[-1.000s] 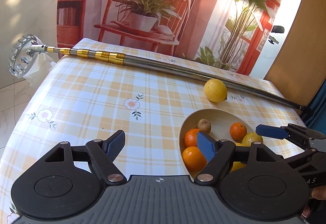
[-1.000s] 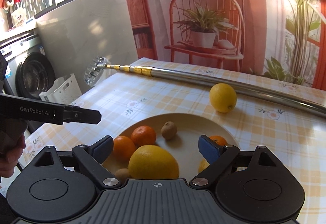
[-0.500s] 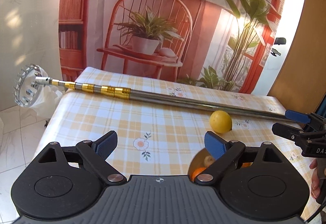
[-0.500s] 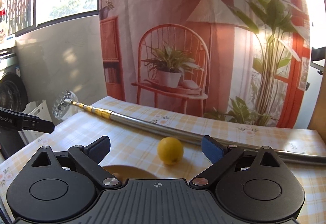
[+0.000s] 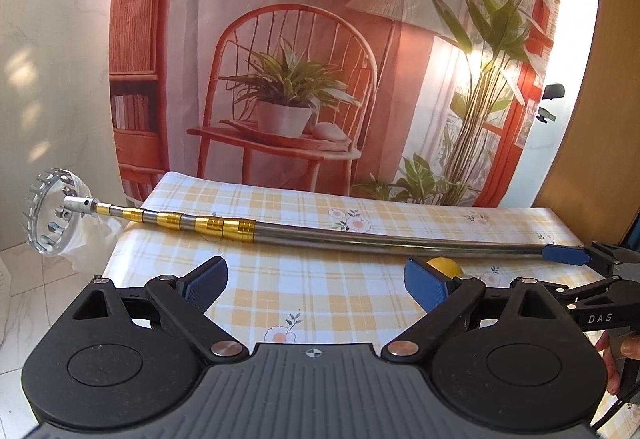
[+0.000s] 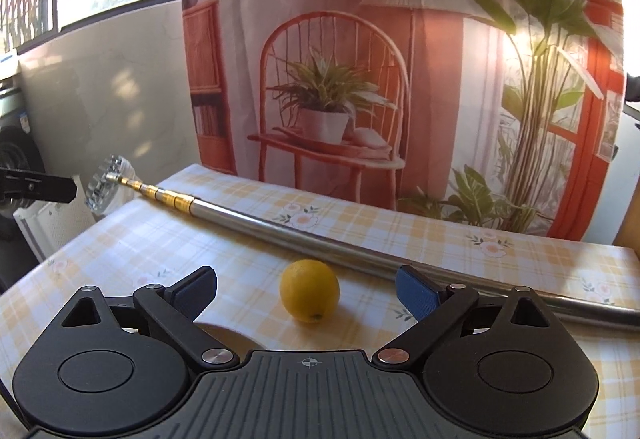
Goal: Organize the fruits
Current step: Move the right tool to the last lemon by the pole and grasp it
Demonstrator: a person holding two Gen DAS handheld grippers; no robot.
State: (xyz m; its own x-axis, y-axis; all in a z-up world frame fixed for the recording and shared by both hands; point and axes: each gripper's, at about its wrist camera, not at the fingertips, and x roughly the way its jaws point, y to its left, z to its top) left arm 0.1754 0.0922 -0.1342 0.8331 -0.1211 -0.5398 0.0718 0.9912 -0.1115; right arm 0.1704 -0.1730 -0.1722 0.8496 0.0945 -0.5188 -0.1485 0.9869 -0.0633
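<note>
- Nearest, right wrist view: right gripper (image 6: 306, 289), blue-padded black jaws spread wide, nothing between them. It hangs above the table.
- Just below its left finger, a pale curved rim of a wooden bowl (image 6: 224, 331); contents hidden by the gripper body.
- Beyond the bowl rim, centred in the jaw gap: round yellow lemon (image 6: 309, 290), resting alone on the yellow-and-white checked tablecloth with flower prints (image 6: 168, 239). Stem nub faces the camera, low.
- Handling judgement: firm fruit, moderate heft, waxy dimpled rind, likely a bit slick. Round, so it may roll if nudged from one side. Best taken across the widest middle, both pads meeting it together; a modest squeeze should do, since the rind would bruise before it breaks.
- Close behind the lemon: long steel telescopic pole with gold collars (image 6: 280, 227), lying diagonally across the cloth. Little room behind the fruit, so approach from the near side or above.
- Left wrist view: left gripper (image 5: 316, 281) likewise gaping and empty, held over bare cloth; only a sliver of the lemon shows behind its right pad.
- Far: the pole's toothed ring head (image 5: 50, 213) overhangs the table's left edge; printed chair-and-plant backdrop (image 5: 288, 79) behind.
</note>
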